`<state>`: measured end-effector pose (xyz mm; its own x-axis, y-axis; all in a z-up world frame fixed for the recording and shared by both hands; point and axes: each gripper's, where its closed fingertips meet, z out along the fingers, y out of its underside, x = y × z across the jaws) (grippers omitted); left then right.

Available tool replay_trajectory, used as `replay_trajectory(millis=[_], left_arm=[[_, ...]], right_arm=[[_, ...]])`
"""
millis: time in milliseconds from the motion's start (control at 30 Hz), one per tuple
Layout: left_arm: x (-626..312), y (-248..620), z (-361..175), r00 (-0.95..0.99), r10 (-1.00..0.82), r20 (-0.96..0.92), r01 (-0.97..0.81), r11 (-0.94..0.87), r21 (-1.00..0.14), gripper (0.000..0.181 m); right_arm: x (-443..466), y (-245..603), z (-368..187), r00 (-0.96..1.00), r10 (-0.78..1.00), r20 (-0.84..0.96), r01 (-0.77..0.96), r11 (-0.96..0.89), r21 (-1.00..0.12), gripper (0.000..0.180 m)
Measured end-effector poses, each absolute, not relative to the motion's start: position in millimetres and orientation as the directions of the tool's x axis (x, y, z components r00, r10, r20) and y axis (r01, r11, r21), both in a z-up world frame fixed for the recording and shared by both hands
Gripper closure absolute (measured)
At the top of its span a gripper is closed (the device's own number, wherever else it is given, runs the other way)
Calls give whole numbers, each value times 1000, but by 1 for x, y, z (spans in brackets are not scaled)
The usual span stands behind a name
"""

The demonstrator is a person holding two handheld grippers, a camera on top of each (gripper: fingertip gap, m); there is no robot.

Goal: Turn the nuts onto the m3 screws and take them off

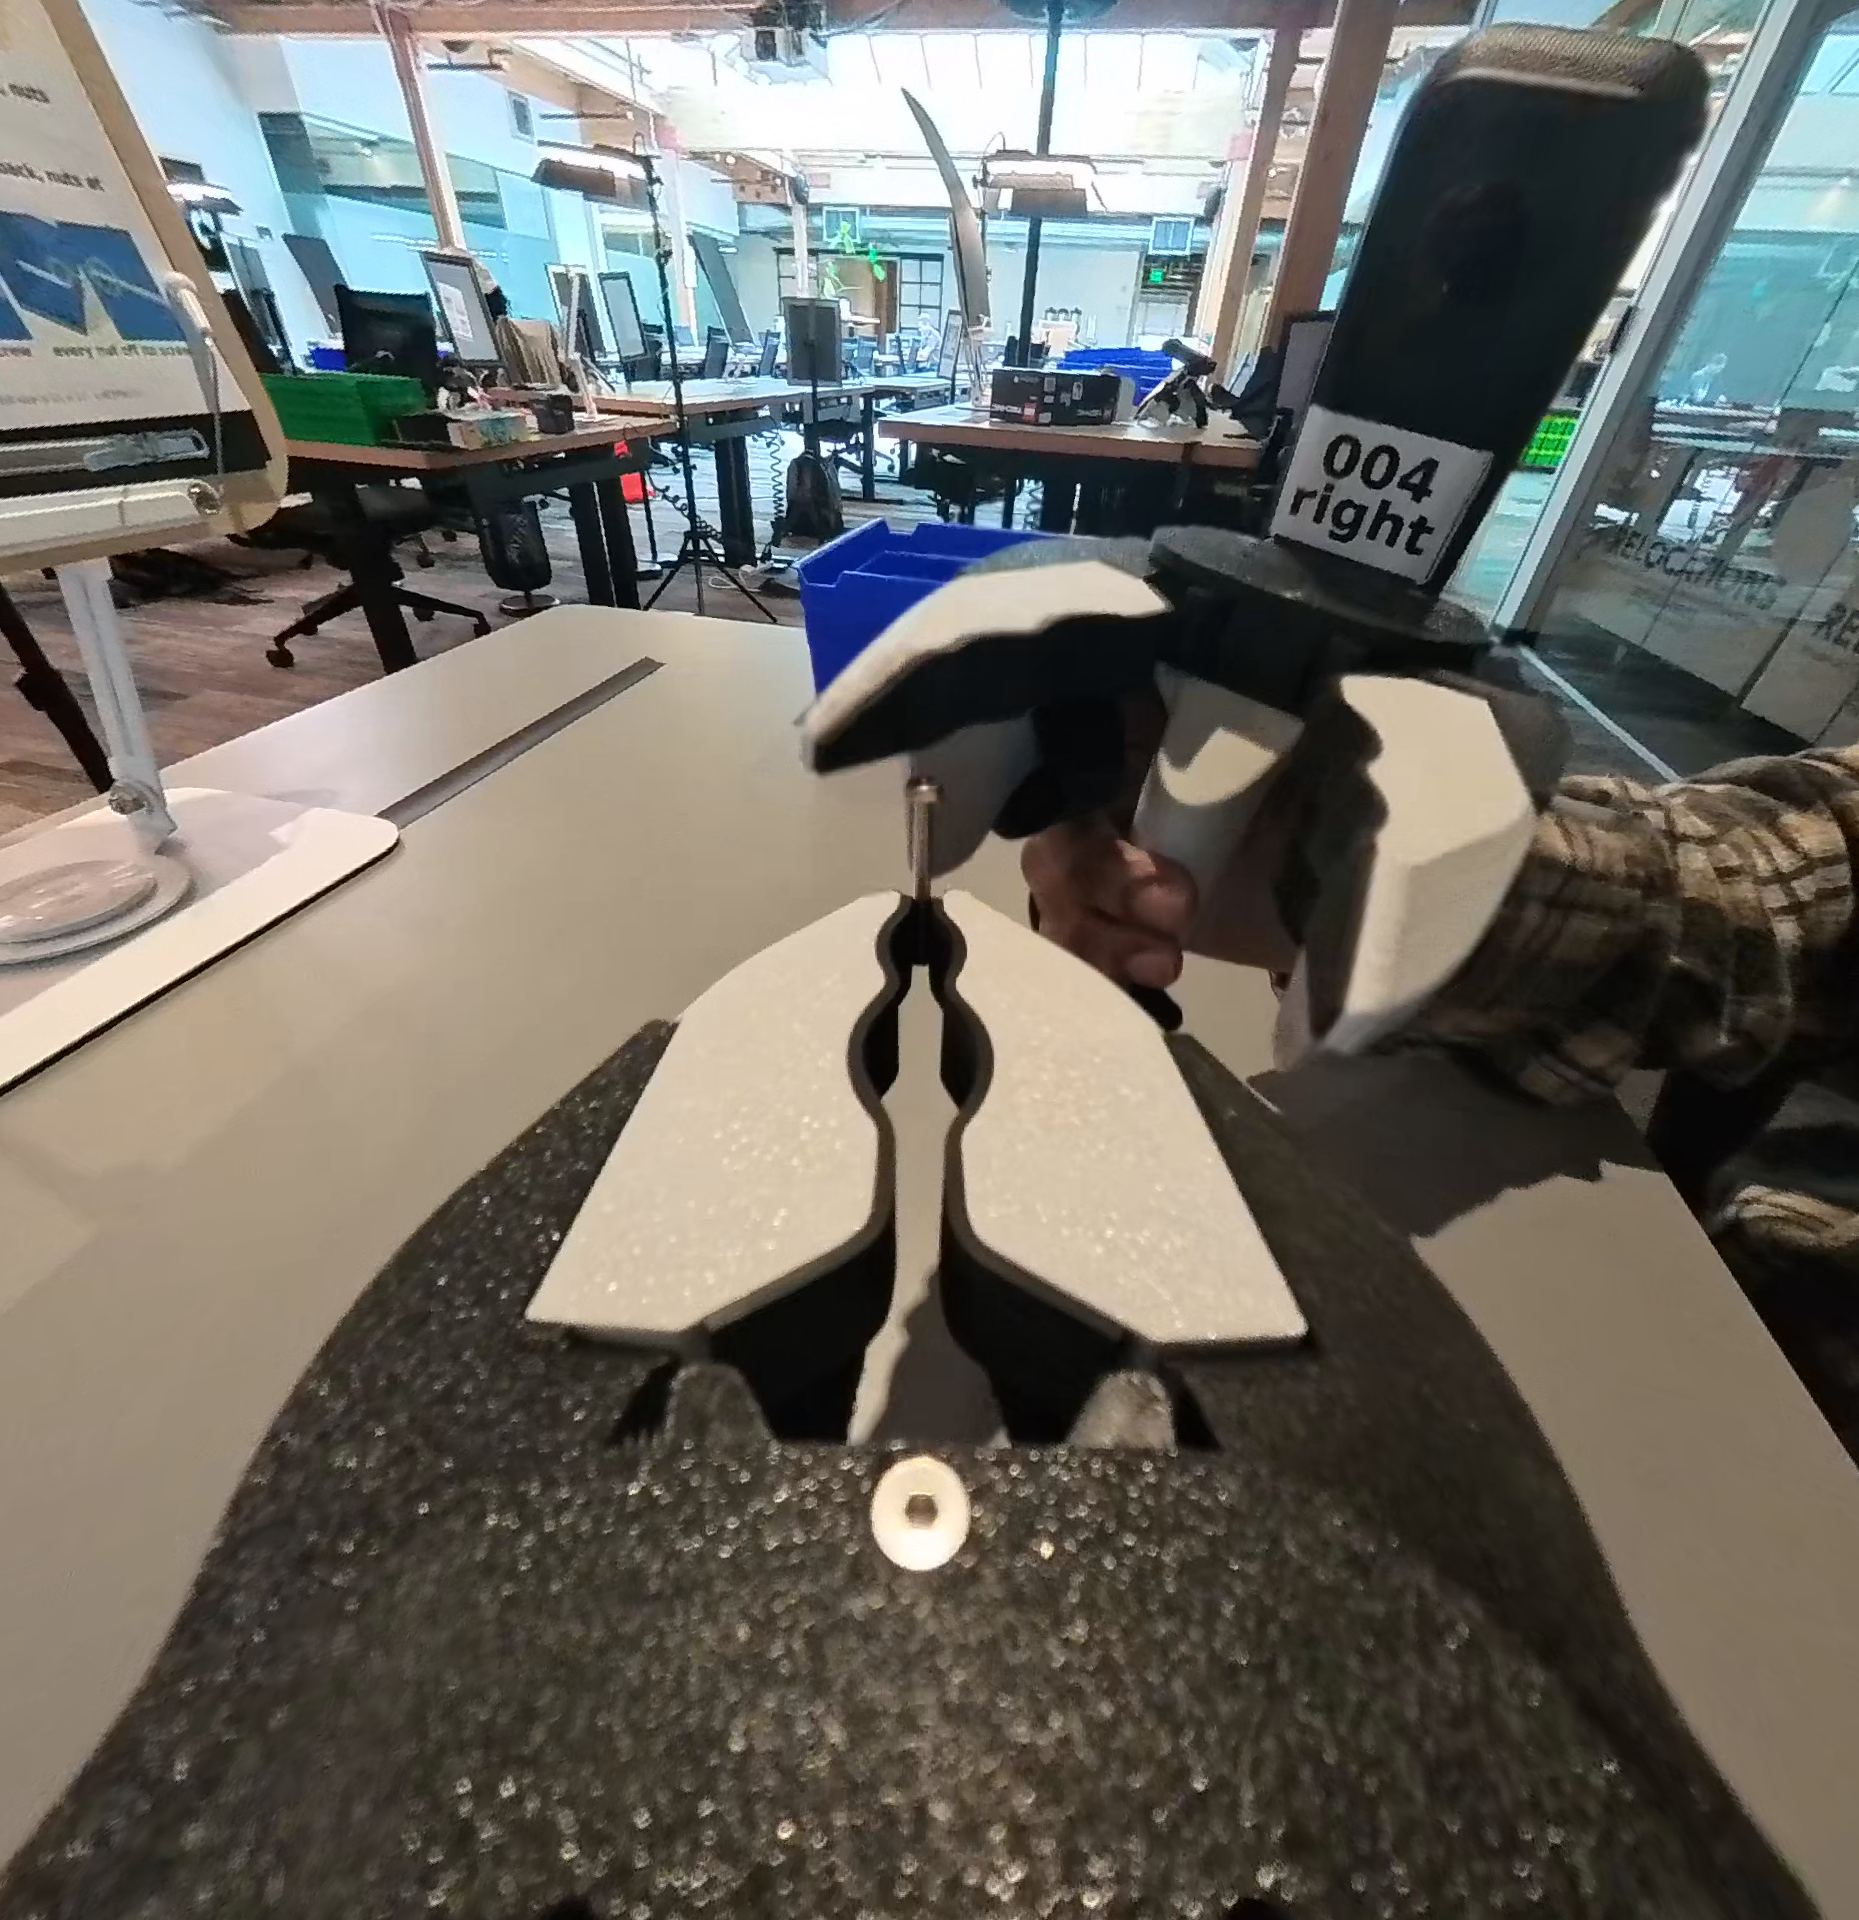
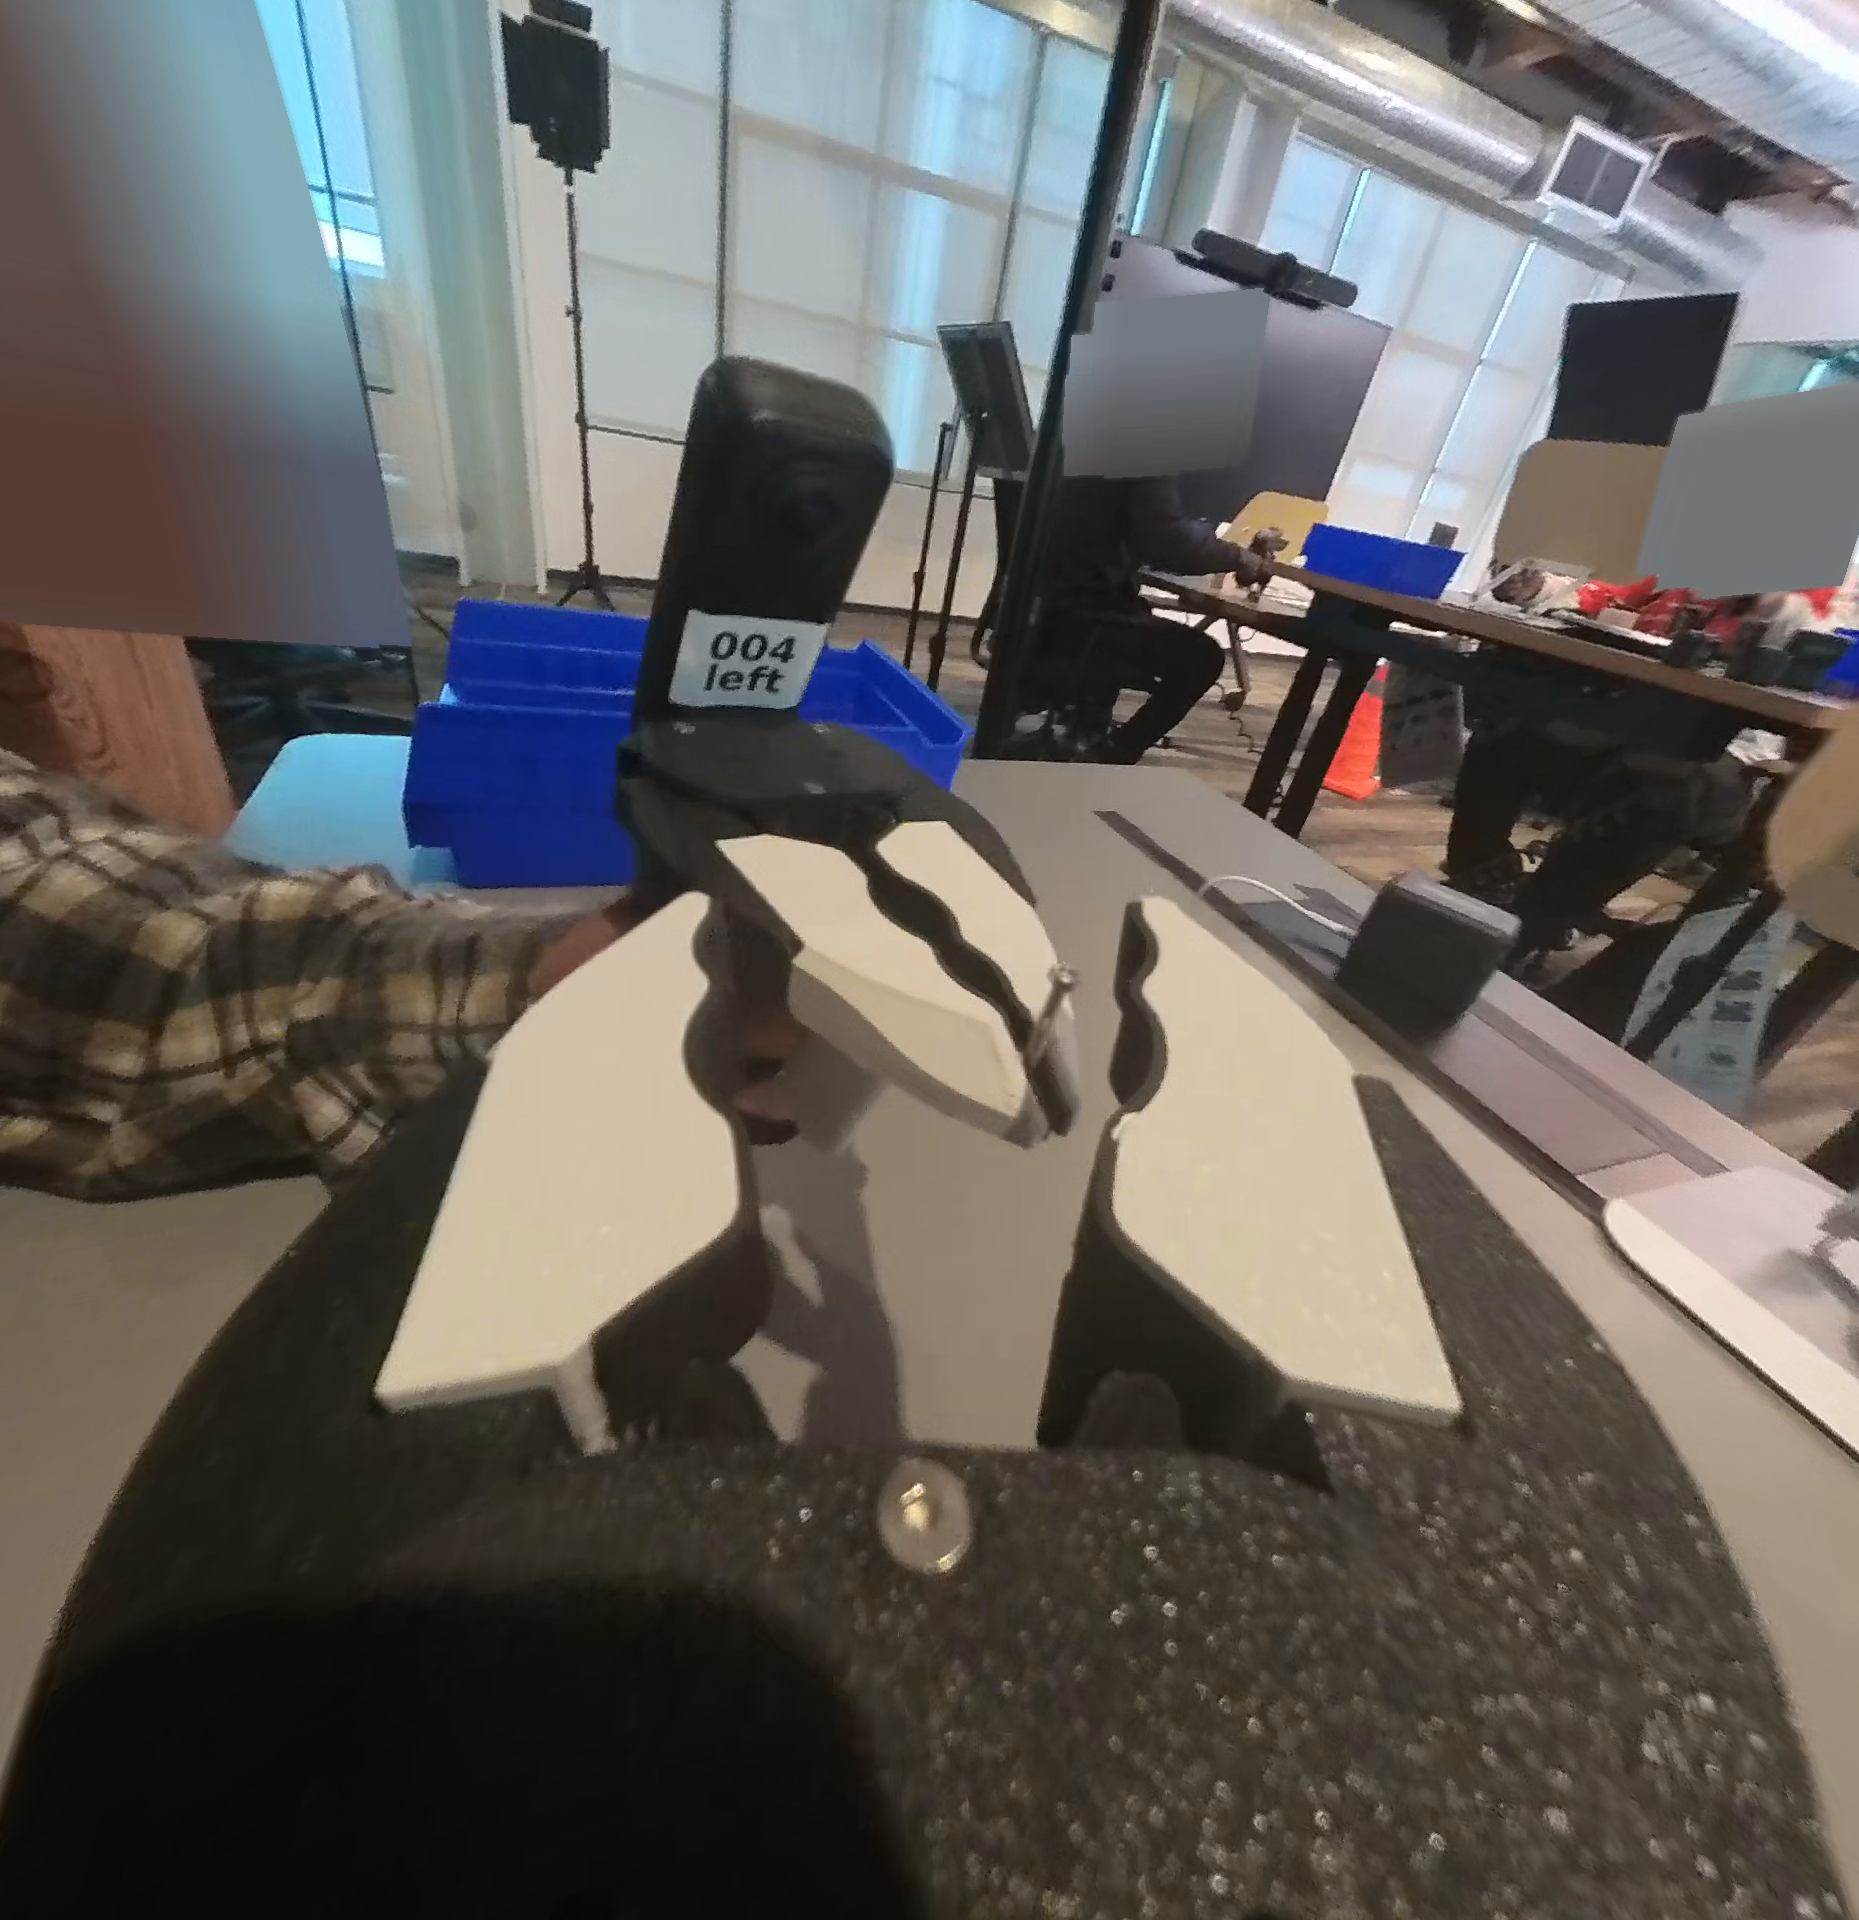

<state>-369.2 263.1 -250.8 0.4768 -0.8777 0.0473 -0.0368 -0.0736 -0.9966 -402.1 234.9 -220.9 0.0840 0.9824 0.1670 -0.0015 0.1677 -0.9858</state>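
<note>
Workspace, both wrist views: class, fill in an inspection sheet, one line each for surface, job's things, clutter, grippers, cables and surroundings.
Surface: pale grey table with a dark slot strip along it.
Job's things: one screw standing up from the left gripper's tips, head on top; nut not seen.
Clutter: blue bins at the far edge, white stand base, small dark box.
Grippers: left gripper shut on the screw; right gripper open, one finger just over the screw head.
Cables: white cable near the dark box.
Surroundings: open office with desks, chairs, light stands, seated people.
</note>
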Motion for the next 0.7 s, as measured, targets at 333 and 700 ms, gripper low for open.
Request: replay_trajectory(millis=[333,700], left_arm=[[-372,265,-250,486,-872,51,-41,-81,-996,179],[-369,265,-255,489,-871,53,-61,-95,-994,179]], right_arm=[[-397,239,-220,139,977,160,-49,168,-985,107],[-402,229,-235,106,980,171,5,171,-985,100]])
